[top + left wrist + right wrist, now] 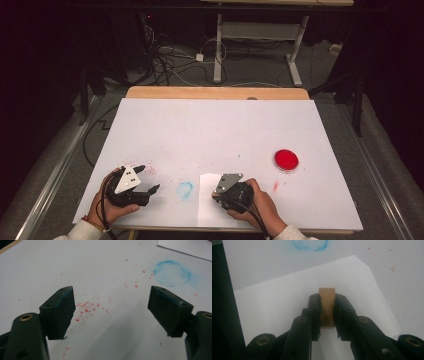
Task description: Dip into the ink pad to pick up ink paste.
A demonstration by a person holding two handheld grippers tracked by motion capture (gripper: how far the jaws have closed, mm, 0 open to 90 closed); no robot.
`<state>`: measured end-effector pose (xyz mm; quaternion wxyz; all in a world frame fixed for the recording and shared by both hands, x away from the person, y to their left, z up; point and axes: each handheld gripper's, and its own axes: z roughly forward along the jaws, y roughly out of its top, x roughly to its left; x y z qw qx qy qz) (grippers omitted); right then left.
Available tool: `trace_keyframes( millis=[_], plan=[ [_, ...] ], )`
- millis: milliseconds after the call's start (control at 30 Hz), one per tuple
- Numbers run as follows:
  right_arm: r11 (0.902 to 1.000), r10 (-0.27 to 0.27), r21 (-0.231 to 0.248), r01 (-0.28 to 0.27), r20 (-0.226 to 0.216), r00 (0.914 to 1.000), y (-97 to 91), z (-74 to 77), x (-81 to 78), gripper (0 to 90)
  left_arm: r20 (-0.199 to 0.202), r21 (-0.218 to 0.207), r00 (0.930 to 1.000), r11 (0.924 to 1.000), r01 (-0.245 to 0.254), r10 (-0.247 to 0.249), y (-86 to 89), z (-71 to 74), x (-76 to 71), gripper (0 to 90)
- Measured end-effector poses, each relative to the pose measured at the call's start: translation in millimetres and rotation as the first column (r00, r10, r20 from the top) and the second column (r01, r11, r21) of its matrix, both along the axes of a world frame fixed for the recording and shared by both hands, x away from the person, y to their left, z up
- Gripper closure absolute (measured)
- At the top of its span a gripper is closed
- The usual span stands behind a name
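My right gripper (327, 303) is shut on a small tan wooden block (327, 293), held just over a white sheet of paper (274, 302). In the high view that gripper (218, 196) is near the table's front edge, at the middle, above the sheet (207, 212). My left gripper (150, 178) rests at the front left, open. Its jaws (112, 307) stand wide apart with nothing between them, over red specks (87, 308) on the white table cover. A blue ring stain (185, 189) lies between the two grippers.
A round red disc (286, 159) sits on the right part of the white table cover (215, 130). A small red smear (275, 186) is just right of my right hand. Beyond the far wooden edge (215, 92), cables and desk legs are on the floor.
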<state>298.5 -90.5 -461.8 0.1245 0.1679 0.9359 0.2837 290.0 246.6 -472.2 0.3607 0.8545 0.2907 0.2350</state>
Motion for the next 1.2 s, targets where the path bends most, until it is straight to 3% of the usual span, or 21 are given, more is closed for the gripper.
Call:
trace_keyframes(
  millis=[200, 433, 1033, 1200],
  plan=[
    [0.9999, -0.01, 0.007, 0.01, -0.023, 0.9997, -0.4, -1.0, 2.3, 76.4, 0.015, 0.013, 0.9999, 0.9999, 0.007, -0.007, -1.2, 0.4, 0.3, 21.2],
    [0.9996, -0.01, 0.025, 0.012, -0.058, 0.9983, -2.7, -1.8, 7.2, 76.4, 0.005, 0.009, 1.0, 0.9999, 0.006, -0.006, -2.6, 0.8, -1.0, 21.2],
    [0.9999, -0.008, 0.009, 0.008, -0.04, 0.9992, -0.8, -2.7, 5.0, 76.4, 0.013, 0.012, 0.9998, 0.9998, 0.013, -0.013, -2.6, -0.2, 0.3, 21.2],
    [1.0, -0.007, 0.006, 0.007, -0.046, 0.9989, -0.4, -2.5, 6.0, 76.4, -0.004, 0.006, 1.0, 1.0, 0.003, -0.003, -0.4, -2.0, 1.8, 21.2]
  ],
)
